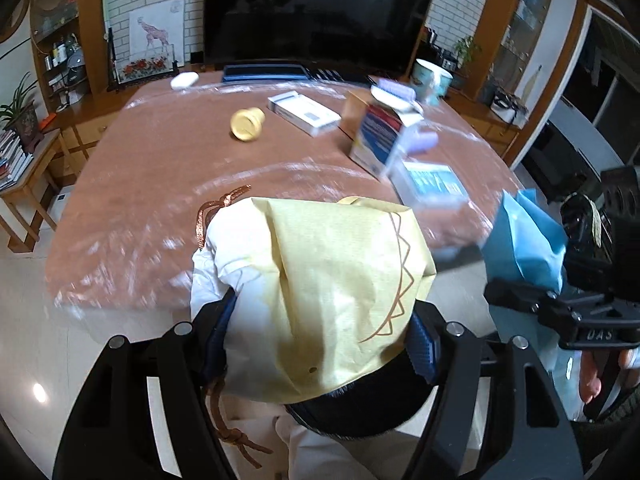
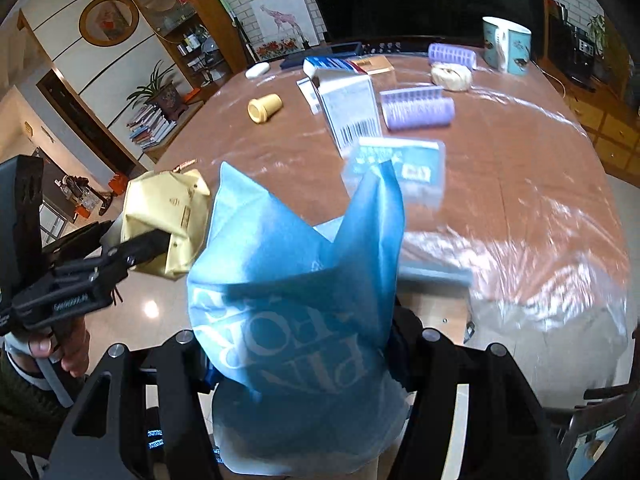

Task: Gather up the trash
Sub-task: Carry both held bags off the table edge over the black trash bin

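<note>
Here both grippers are loaded. The left gripper (image 1: 320,344) is clamped on a yellow paper bag (image 1: 332,280) with a brown zigzag line and a brown cord handle (image 1: 218,208); the bag is held just off the near edge of the table (image 1: 160,168), above the pale floor. The right gripper (image 2: 304,344) pinches a blue plastic bag (image 2: 296,280) with white lettering, also at the near edge, beside the yellow bag.

The table wears a brown cloth under a clear plastic sheet. On it, a yellow cup (image 1: 246,125) lies on its side toward the far left, well apart from the rest. A white carton (image 1: 304,114) lies flat near the middle, and a blue-and-white box (image 1: 380,136) stands tilted just right of it. A blue packet (image 2: 404,168) sits nearest the blue bag. Purple hair rollers (image 2: 416,108) rest to the right of the boxes, with a cream ball of twine (image 2: 452,76) and a teal mug (image 2: 506,44) beyond them.
</note>
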Tool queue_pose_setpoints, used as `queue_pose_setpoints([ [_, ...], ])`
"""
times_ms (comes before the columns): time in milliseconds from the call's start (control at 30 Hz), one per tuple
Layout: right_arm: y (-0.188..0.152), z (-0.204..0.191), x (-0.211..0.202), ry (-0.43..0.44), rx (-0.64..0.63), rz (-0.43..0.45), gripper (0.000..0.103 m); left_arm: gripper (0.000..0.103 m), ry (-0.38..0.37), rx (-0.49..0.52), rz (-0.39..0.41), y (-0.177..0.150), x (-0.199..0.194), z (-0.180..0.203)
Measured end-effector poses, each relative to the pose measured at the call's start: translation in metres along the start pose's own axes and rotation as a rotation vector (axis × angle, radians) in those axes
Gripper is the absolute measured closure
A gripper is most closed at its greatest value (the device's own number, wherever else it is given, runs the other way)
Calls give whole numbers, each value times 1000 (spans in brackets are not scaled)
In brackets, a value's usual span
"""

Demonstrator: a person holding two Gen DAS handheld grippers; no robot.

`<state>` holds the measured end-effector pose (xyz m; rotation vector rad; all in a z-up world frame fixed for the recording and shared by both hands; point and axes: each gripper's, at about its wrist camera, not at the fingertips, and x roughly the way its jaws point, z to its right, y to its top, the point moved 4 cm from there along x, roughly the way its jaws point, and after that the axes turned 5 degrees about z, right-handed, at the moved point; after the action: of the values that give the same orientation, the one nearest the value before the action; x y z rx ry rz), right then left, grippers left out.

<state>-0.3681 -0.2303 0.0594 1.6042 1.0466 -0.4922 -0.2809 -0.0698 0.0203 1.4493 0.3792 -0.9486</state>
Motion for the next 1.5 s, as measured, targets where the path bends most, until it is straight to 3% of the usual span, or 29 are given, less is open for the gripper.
queue_pose_setpoints([
  [633,-50,9,31,5,27,-111,42,32,-11,82,-114,-59,29,30],
  [1500,-54,18,92,-51,38,-201,42,32,3,117,-213,-83,78,20],
])
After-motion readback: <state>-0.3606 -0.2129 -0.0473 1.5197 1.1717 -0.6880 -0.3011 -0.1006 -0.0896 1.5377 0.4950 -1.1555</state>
